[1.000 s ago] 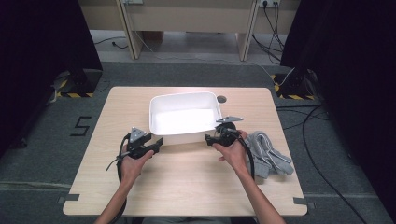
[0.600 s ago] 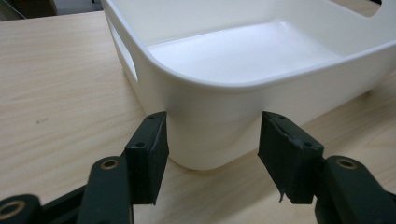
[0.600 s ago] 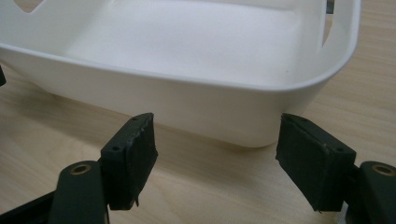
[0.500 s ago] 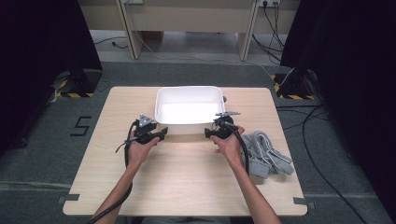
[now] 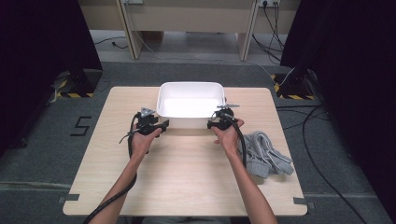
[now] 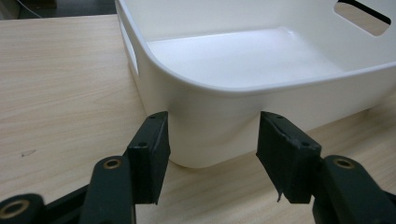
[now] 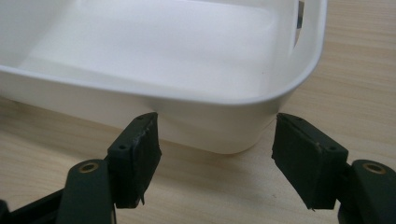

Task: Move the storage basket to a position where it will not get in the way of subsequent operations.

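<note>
While the white bin (image 5: 190, 105) sits at the far middle of the table (image 5: 187, 186), the left gripper (image 5: 159, 125) and right gripper (image 5: 214, 122) each face a near corner — jaws spread, pads pressing nothing; the right's have just been closing. Grey cloth (image 5: 266, 154) lies right

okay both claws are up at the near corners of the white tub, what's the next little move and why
Probably ease both away from the white tub. It sits mid-table, empty, and the left claw and right claw stand open at its near corners, gripping nothing. The grey cloth lies right of it.
</note>
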The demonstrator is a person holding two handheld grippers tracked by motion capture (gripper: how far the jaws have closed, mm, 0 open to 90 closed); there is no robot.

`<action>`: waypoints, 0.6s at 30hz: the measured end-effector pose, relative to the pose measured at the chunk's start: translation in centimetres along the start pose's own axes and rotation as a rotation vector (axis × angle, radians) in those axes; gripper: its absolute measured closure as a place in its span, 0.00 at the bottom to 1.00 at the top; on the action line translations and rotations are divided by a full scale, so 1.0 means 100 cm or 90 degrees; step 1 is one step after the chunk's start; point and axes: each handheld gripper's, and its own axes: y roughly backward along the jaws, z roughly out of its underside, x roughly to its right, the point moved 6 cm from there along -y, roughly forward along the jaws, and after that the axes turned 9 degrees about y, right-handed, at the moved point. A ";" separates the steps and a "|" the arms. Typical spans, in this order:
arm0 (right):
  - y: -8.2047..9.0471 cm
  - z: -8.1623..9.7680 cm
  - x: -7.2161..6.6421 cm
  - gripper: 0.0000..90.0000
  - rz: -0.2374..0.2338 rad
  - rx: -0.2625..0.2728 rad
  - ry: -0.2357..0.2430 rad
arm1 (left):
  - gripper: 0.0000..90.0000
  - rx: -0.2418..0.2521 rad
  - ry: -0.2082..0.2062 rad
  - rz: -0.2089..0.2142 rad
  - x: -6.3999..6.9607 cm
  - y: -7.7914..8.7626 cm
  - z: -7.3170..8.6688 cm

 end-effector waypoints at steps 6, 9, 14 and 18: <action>-0.004 -0.005 0.002 0.36 0.005 -0.001 -0.010 | 0.49 -0.004 -0.004 -0.013 0.000 -0.006 -0.005; -0.007 -0.008 0.004 0.37 0.012 -0.004 -0.011 | 0.49 -0.007 -0.005 -0.022 0.001 -0.009 -0.008; -0.013 -0.012 0.006 0.37 0.010 0.000 -0.019 | 0.50 -0.011 -0.001 -0.042 0.002 -0.015 -0.014; -0.015 -0.013 0.010 0.37 0.020 -0.006 -0.023 | 0.50 -0.016 -0.006 -0.050 0.003 -0.018 -0.017</action>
